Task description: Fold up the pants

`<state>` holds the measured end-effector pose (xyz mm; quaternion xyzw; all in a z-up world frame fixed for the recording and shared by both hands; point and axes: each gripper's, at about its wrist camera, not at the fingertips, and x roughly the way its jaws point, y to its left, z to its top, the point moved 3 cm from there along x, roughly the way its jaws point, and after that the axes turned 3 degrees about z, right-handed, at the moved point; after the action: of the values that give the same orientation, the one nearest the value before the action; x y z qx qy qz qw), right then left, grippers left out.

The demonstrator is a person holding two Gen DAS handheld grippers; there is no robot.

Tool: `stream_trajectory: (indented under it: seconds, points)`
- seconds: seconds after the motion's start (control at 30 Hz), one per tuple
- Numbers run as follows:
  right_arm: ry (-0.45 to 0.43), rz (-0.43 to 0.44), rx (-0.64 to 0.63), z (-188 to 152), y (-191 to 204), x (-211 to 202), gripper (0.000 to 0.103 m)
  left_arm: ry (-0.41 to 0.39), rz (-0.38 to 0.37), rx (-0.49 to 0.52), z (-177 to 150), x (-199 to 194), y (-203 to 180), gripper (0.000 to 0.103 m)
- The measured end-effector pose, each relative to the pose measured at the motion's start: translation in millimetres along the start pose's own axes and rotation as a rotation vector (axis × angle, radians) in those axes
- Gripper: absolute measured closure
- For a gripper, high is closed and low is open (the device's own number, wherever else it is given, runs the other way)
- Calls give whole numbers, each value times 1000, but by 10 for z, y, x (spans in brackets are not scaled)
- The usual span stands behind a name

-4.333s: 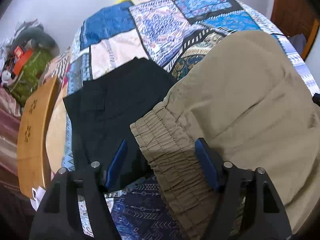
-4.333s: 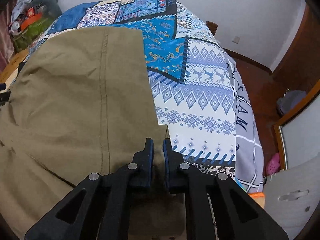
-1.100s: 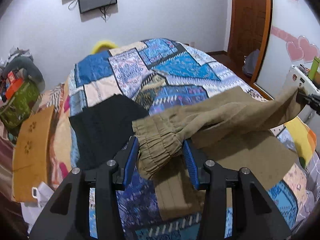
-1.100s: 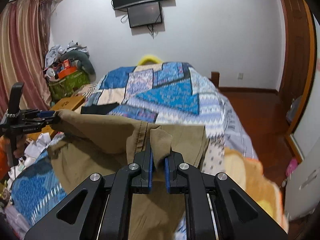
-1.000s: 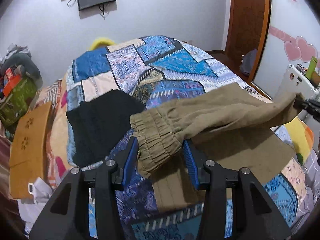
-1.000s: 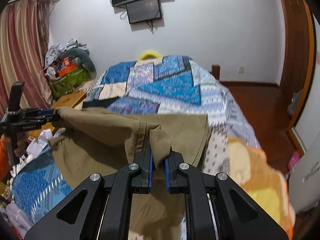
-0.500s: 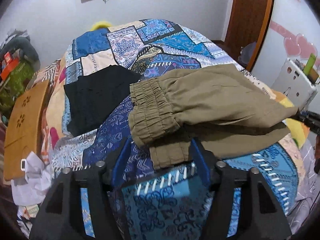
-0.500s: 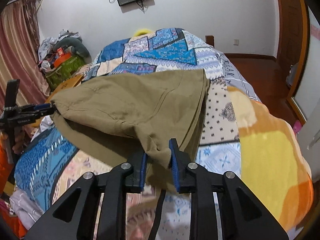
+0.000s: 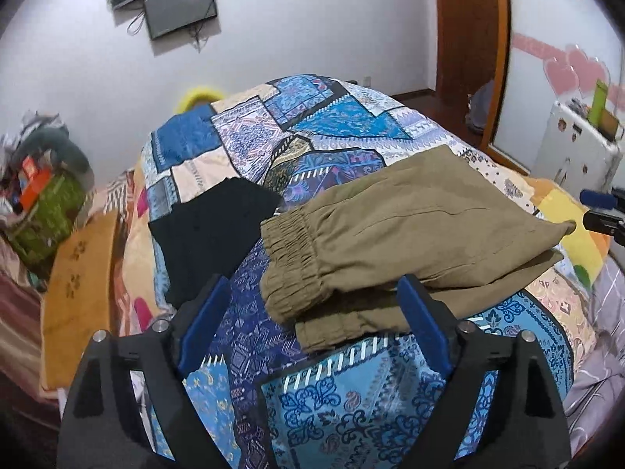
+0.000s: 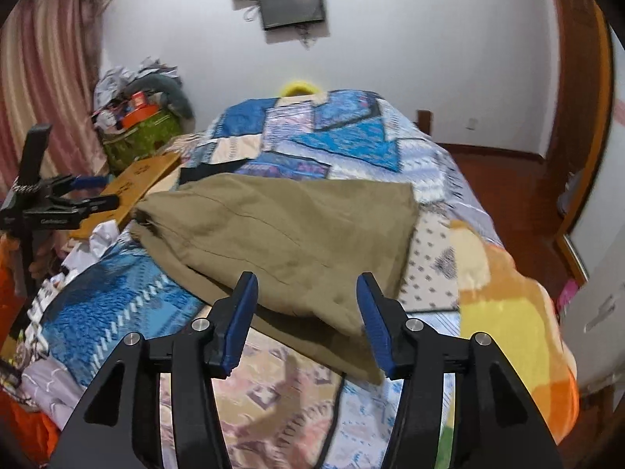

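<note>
The khaki pants [image 9: 410, 230] lie folded over on the patchwork bedspread [image 9: 312, 402], elastic waistband toward the left in the left wrist view. They also show in the right wrist view [image 10: 289, 234]. My left gripper [image 9: 312, 320] is open and empty, just short of the waistband end. My right gripper [image 10: 306, 320] is open and empty, its fingers either side of the pants' near corner. Each gripper shows in the other's view, the right one [image 9: 601, 211] at the far right edge and the left one [image 10: 93, 195] at the left.
A folded black garment [image 9: 211, 230] lies on the bed left of the pants. A wooden board [image 9: 78, 273] sits at the bed's left edge, with a green bag and clutter [image 10: 136, 133] behind. A white cabinet [image 9: 574, 148] and wooden door frame [image 9: 468, 51] stand on the right.
Both grippers have lowered the pants onto the bed, opened and let go. They have drawn back a little from the cloth, which now lies folded.
</note>
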<state>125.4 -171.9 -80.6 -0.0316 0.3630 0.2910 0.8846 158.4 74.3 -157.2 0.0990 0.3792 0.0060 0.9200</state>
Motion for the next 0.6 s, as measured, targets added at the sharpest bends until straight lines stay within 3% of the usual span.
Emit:
stream_trajectory:
  seconds: [0.1, 0.37, 0.6]
  points:
    - [16, 40, -20, 50, 109, 128, 41, 27, -6, 46, 19, 91, -122, 14]
    - [147, 58, -136, -71, 354, 606, 41, 114, -2, 165, -68, 376, -424, 14]
    - [209, 21, -212, -83, 398, 848, 41, 126, -7, 231, -24, 503, -592, 14]
